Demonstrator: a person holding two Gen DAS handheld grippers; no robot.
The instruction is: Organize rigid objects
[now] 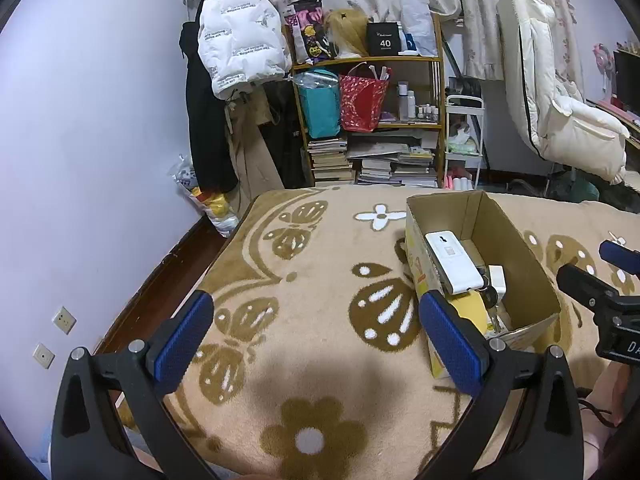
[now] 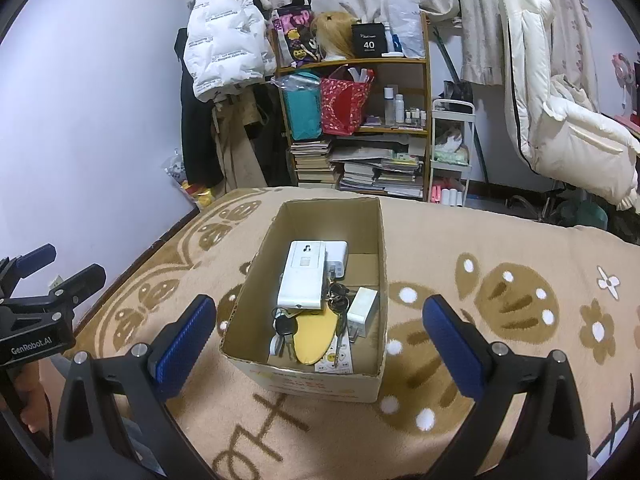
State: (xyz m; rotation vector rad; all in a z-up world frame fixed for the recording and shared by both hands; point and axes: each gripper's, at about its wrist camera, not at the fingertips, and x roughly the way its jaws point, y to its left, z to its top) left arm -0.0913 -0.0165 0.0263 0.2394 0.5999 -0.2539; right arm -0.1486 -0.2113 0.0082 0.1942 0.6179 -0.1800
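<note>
An open cardboard box (image 2: 372,232) stands on the beige patterned blanket (image 2: 500,240). Inside it lie a white flat device (image 2: 304,276), a white charger block (image 2: 362,306), a bunch of keys (image 2: 286,326), a yellow oval object (image 2: 314,338) and a small remote. My right gripper (image 2: 320,328) hovers open just in front of the box, nothing between its fingers. My left gripper (image 1: 316,332) is open over bare blanket, left of the box (image 1: 516,240). The white device (image 1: 452,260) shows in the left wrist view too, and the right gripper (image 1: 592,272) appears at its right edge.
Behind the bed stands a wooden shelf (image 1: 436,92) with bags, bottles and stacked books. A white jacket (image 1: 236,36) hangs at the left, a white cart (image 1: 466,136) and a padded white chair (image 1: 560,100) at the right. The wall (image 1: 100,120) borders the bed's left side.
</note>
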